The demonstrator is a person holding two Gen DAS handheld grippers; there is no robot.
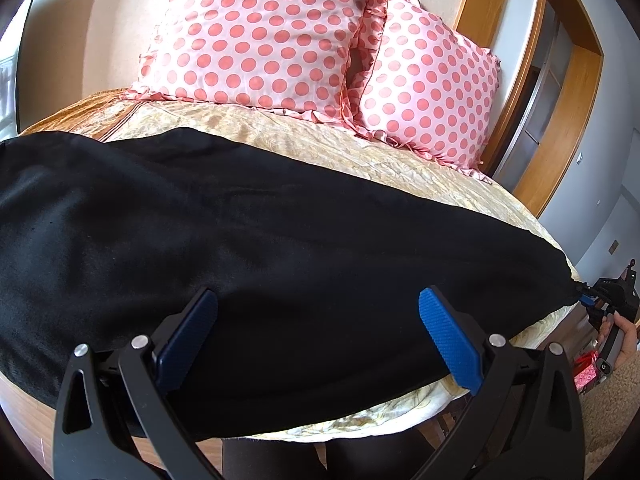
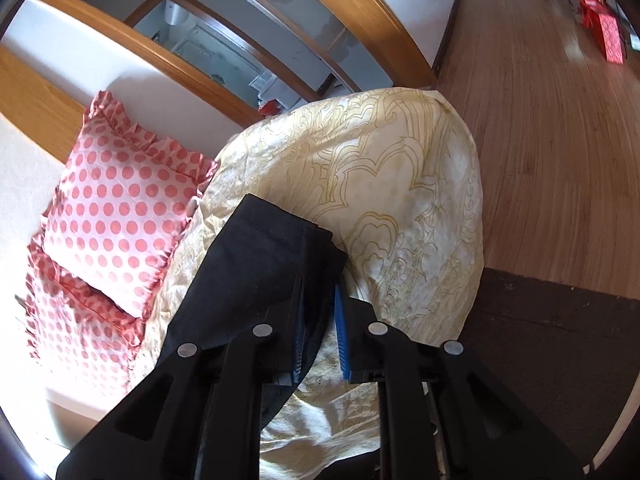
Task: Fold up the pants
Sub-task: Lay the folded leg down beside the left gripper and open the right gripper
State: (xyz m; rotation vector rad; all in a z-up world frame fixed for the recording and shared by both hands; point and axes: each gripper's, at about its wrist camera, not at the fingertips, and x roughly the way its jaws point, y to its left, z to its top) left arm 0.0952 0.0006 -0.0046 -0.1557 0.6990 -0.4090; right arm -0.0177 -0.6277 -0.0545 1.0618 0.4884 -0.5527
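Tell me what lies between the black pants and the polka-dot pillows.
Only a bare strip of the cream patterned bedspread separates the black pants from the polka-dot pillows; the left wrist view shows it.

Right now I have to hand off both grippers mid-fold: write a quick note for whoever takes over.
Left gripper: jaws wide open above the black pants, holding nothing.
Right gripper: jaws shut on the pants' end at the bed's right side; the layers look stacked there.
Pants lie lengthwise across the cream bedspread, in front of two pink dotted pillows.
Done: pants spread long, apparently folded once.
Left: grip the other end with the left gripper, then fold end to end.
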